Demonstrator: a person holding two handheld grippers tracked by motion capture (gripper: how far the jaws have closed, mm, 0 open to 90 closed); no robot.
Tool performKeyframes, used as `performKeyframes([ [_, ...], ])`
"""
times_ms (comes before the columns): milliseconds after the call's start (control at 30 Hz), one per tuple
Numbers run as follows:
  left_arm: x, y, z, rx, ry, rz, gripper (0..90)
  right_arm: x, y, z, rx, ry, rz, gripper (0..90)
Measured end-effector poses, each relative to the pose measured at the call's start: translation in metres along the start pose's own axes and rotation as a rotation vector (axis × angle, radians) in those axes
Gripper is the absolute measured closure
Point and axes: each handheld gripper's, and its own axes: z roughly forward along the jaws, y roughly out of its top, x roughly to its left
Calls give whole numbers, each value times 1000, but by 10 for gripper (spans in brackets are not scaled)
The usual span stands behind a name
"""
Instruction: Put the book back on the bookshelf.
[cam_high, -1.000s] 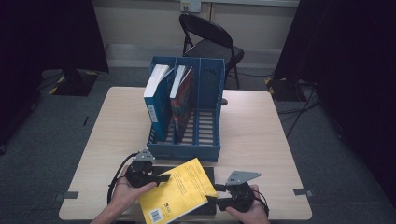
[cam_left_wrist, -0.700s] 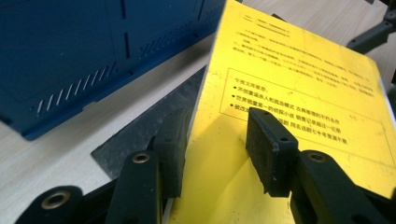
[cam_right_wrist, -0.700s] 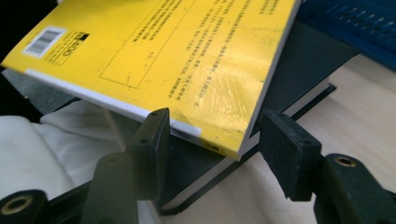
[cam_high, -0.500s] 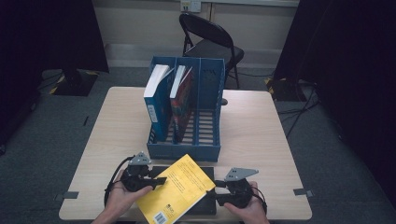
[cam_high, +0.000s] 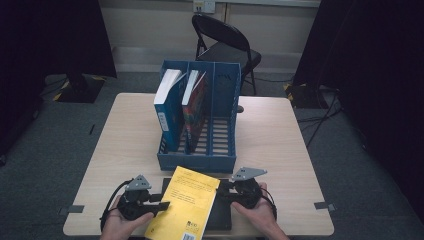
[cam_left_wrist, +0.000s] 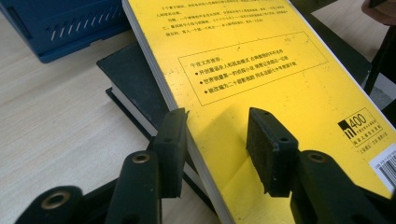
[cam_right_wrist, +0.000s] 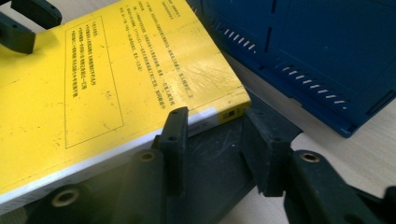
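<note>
A yellow paperback (cam_high: 187, 205) (cam_left_wrist: 261, 70) (cam_right_wrist: 93, 79) lies askew on a flat black book (cam_high: 222, 215) (cam_left_wrist: 130, 79) (cam_right_wrist: 219, 158) at the table's near edge. My left gripper (cam_high: 162, 204) (cam_left_wrist: 218, 114) straddles its long page edge, one jaw beside the pages and the other over the cover. These jaws have just been closing, but the pad over the cover stands off it. My right gripper (cam_high: 220, 192) (cam_right_wrist: 215, 112) sits at the spine's corner. Its jaws have also just been closing, with the spine's end between them and no pad pressing.
A blue three-slot file rack (cam_high: 197, 162) (cam_left_wrist: 60, 28) (cam_right_wrist: 317, 46) stands just beyond the books. It holds a blue-and-white book (cam_high: 167, 100) and a red one (cam_high: 195, 100); its right slot is free. A folding chair (cam_high: 225, 45) stands behind the wooden table (cam_high: 280, 140).
The yellow book has swung to point more toward the rack. My left gripper slid back toward the near edge, and my right gripper moved forward and inward to the spine.
</note>
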Motion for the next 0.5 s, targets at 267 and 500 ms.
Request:
performKeyframes([
  [267,19,16,14,-36,-19,2,641,21,-7,-5,-5,34,-12,663],
  [500,18,11,11,-41,-26,-8,651,16,-4,-1,-4,49,18,661],
])
